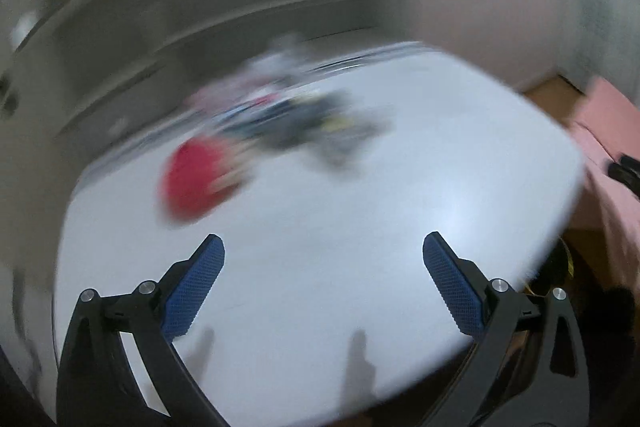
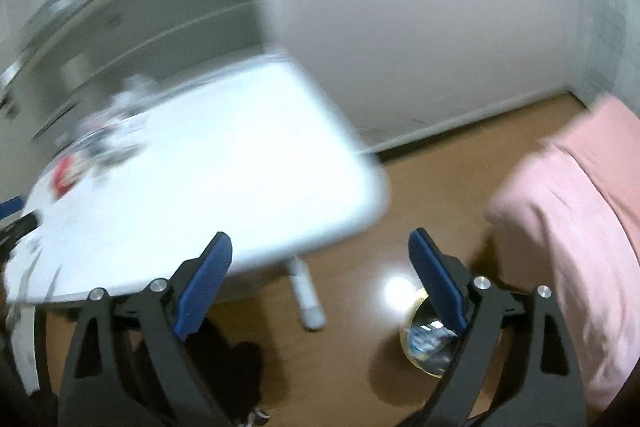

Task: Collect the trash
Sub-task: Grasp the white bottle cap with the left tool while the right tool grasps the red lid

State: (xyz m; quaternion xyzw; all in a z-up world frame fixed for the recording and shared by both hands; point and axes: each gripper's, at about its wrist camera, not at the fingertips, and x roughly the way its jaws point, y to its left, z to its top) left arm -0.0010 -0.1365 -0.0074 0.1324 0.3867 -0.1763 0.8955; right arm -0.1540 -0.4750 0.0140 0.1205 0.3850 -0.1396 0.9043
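Trash [image 1: 280,119], a blurred crumpled heap, lies on your smooth white worktop [image 1: 400,187]; both tongs [image 1: 323,247] [image 2: 320,243] gape apart, empty.

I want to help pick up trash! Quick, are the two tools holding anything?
Left tool: open, holding nothing, over the white table.
Right tool: open, holding nothing.

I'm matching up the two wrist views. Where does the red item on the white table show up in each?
Left wrist: red item sits left of centre, ahead of the open left claw.
Right wrist: red item lies at the far left edge, small and blurred.
Shared landmark: the white table.
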